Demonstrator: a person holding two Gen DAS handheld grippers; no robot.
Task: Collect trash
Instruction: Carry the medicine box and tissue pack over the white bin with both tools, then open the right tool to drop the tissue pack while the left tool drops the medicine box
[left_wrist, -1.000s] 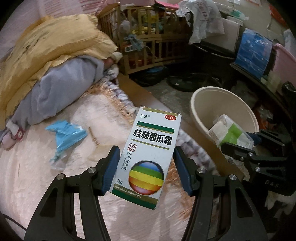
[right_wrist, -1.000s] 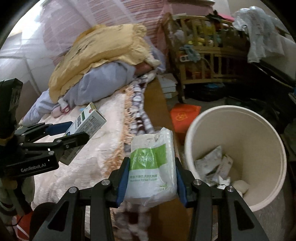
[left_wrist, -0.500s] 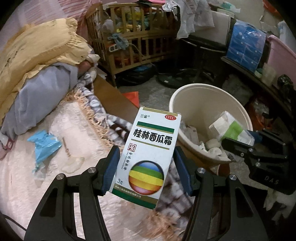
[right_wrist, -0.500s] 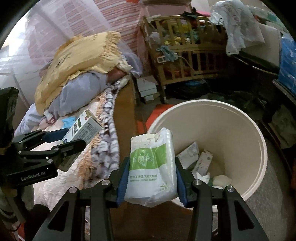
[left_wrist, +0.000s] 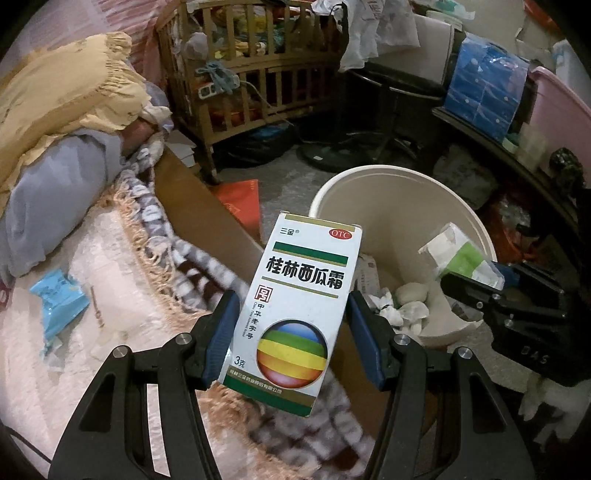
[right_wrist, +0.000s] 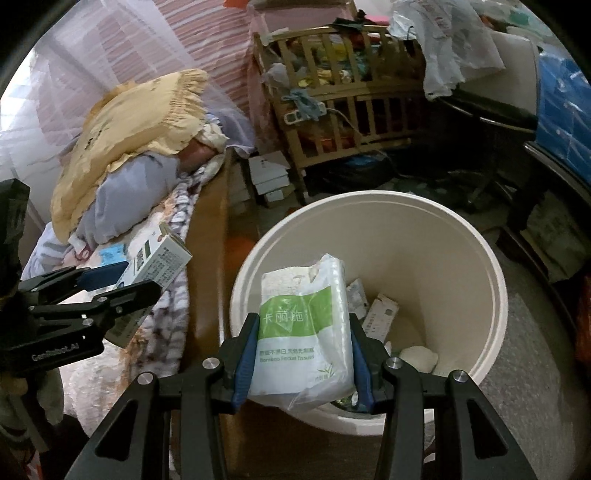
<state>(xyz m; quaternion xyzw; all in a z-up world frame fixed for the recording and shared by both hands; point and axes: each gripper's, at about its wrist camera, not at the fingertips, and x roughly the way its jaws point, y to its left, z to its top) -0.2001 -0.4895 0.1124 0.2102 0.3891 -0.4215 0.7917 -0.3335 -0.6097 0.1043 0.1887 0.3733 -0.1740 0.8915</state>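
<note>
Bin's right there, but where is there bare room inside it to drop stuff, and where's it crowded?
Free: the round cream plastic bin, bare inner wall on its far and right sides. Crowded: bin bottom near the bed-side rim, with crumpled white tissues and a small white carton.

I am seeing the medicine box (left_wrist: 295, 314) sitting between the left gripper (left_wrist: 291, 343) pads, the bed (left_wrist: 110, 266) lying to its left and the bin (left_wrist: 402, 206) ahead to its right. The tissue pack (right_wrist: 303, 332) is sitting in the right gripper (right_wrist: 303, 358), the bin's rim directly beneath, a crib (right_wrist: 343, 99) standing beyond.
</note>
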